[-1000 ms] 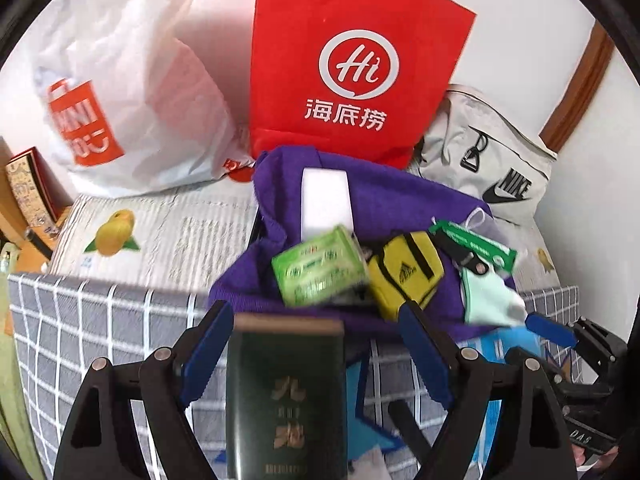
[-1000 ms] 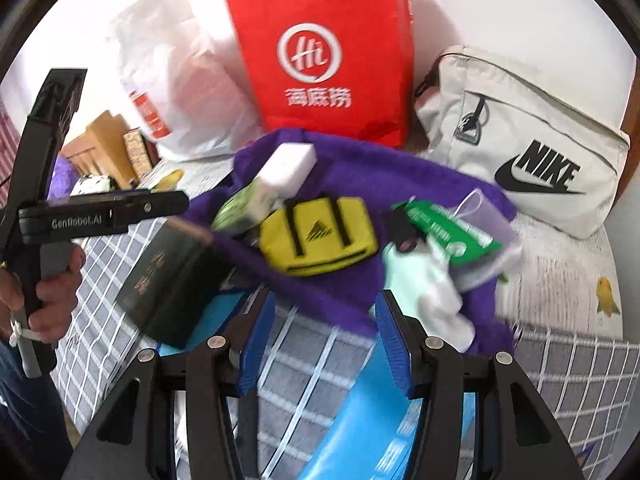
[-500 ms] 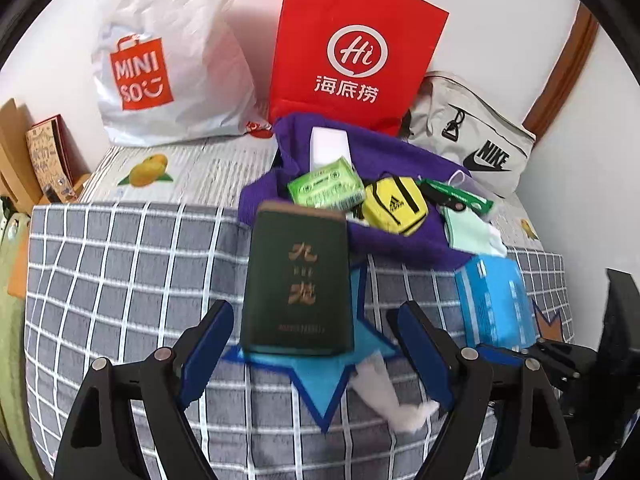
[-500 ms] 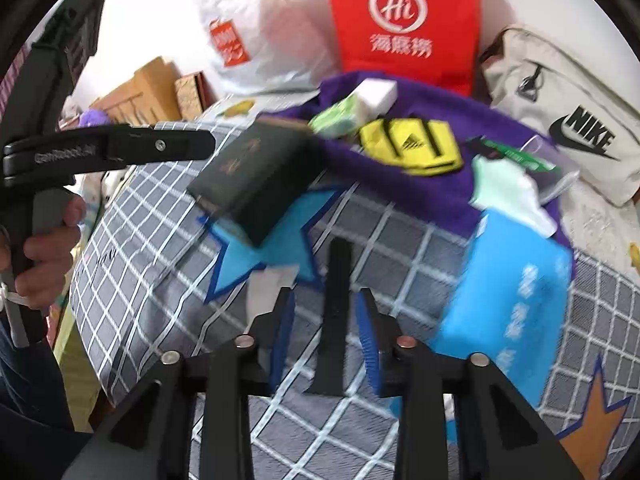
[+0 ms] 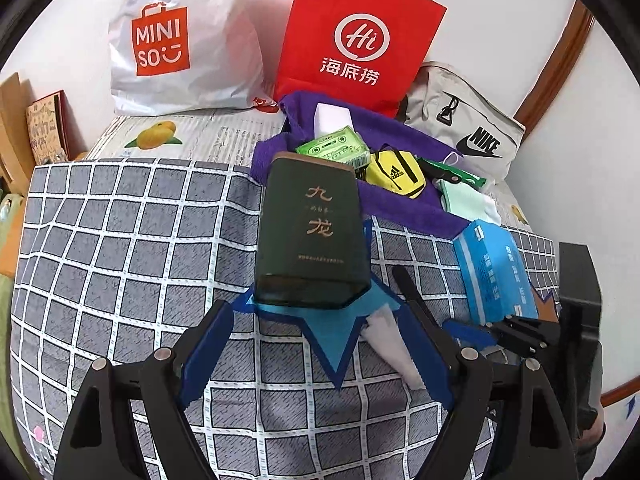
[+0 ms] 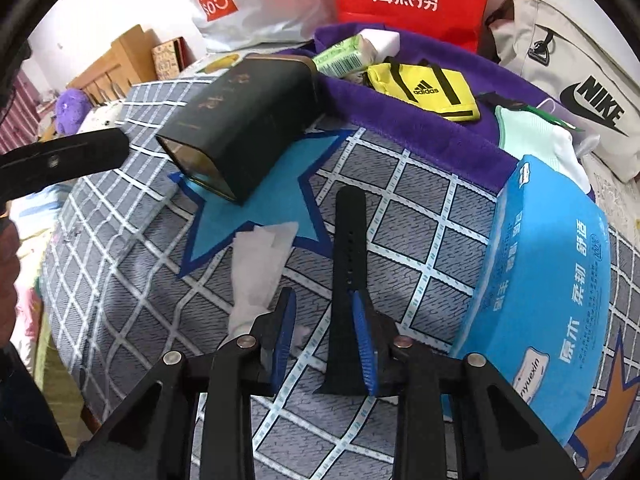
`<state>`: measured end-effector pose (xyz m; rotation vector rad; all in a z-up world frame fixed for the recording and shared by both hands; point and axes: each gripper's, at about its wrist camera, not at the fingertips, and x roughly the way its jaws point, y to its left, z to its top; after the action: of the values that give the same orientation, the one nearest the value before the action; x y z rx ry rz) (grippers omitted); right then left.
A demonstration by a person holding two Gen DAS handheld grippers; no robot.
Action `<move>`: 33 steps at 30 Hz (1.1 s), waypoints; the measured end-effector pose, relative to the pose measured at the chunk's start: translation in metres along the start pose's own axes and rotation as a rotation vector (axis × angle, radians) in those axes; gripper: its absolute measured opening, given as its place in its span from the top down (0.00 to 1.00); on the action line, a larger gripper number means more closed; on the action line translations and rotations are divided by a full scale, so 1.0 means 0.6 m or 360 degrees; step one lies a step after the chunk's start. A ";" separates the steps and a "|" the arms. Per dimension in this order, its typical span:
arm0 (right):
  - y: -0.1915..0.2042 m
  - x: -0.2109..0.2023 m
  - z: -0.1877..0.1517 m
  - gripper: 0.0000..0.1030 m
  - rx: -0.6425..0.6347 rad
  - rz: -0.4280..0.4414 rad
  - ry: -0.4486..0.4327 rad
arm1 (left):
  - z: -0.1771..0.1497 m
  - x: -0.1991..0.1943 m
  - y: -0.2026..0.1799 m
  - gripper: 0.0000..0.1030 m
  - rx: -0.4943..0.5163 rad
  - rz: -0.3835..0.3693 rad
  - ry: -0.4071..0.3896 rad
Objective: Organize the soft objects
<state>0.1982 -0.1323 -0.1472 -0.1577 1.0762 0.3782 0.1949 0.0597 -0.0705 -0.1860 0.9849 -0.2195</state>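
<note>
Hovering over a grey checked cloth (image 5: 120, 248), my left gripper (image 5: 316, 356) has its jaws wide apart with nothing between them. Just ahead of its fingertips lies a dark green box (image 5: 312, 236) with gold characters, resting on a blue star printed on the cloth. A crumpled white tissue (image 5: 392, 340) lies just inside my left gripper's right finger.

My right gripper (image 6: 326, 344) has its jaws partly closed, a gap between them. A black strap (image 6: 348, 248) lies flat on the cloth, running forward from between the fingers; its near end rests against the right pad (image 6: 366, 344), while the left pad stands clear of it. The tissue sits just beside the left finger. To the right of my right gripper is a blue tissue pack (image 6: 552, 280).

Farther ahead of both grippers a purple towel (image 6: 440, 120) holds a yellow pouch (image 6: 424, 88), a green packet (image 5: 334, 148), a white block (image 5: 332, 118) and a mint sock (image 6: 536, 140). Behind them stand a red paper bag (image 5: 356, 36), a white plastic bag (image 5: 180, 40) and a beige bag (image 5: 468, 128).
</note>
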 end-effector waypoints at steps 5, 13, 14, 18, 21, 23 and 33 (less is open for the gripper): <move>0.007 0.021 0.007 0.73 -0.0002 -0.0086 0.0038 | 0.002 0.005 0.004 0.19 0.0017 0.0004 0.0001; -0.008 0.031 0.016 0.80 0.0080 -0.0117 -0.0002 | 0.007 0.008 0.013 0.19 0.0010 -0.0044 -0.0014; -0.010 0.029 0.014 0.80 0.0088 -0.0101 -0.0005 | 0.008 0.009 0.013 0.19 0.0008 -0.0052 -0.0014; -0.006 0.022 0.002 0.80 0.0112 -0.0051 0.0028 | 0.006 0.015 0.013 0.19 0.0006 -0.0082 -0.0005; 0.005 0.020 -0.007 0.76 0.0106 -0.0085 0.0032 | 0.004 0.018 0.015 0.19 0.0000 -0.0095 0.0000; 0.008 0.022 -0.008 0.72 0.0114 -0.0085 0.0021 | 0.003 0.018 0.017 0.19 -0.0004 -0.0089 0.0005; 0.005 0.024 -0.007 0.80 0.0084 -0.0070 -0.0068 | -0.015 0.002 0.028 0.19 -0.0038 -0.0055 0.0000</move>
<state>0.1995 -0.1277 -0.1619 -0.1256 1.0381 0.3121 0.1896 0.0752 -0.0806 -0.2251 0.9855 -0.2391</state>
